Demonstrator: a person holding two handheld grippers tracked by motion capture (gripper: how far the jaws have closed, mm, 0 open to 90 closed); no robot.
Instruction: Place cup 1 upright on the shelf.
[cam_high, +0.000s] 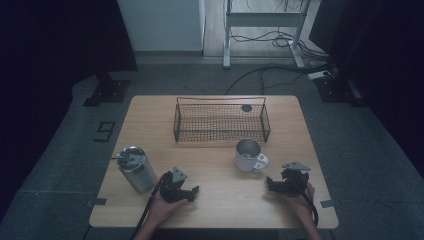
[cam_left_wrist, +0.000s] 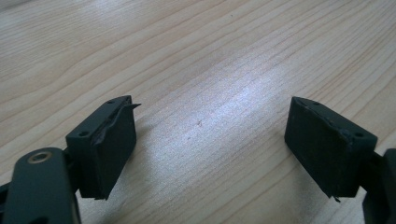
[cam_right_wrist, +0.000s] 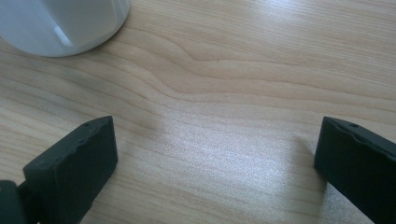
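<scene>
A white mug (cam_high: 249, 155) stands on the wooden table (cam_high: 215, 210), right of centre, its handle toward the near right. Its rounded base (cam_right_wrist: 60, 23) fills the upper left corner of the right gripper view. A steel tumbler (cam_high: 136, 169) with a lid stands near the table's left edge. My left gripper (cam_high: 186, 192) rests low over the table just right of the tumbler, open, with bare wood between its pads (cam_left_wrist: 112, 144). My right gripper (cam_high: 272, 184) sits near the front right, just below and right of the mug, open with nothing between its pads (cam_right_wrist: 79, 163).
A black wire basket (cam_high: 221, 121) stands at the back centre of the table, with a dark round spot (cam_high: 246, 108) at its far right. Beyond the table are desk legs and cables (cam_high: 280, 40) on the floor.
</scene>
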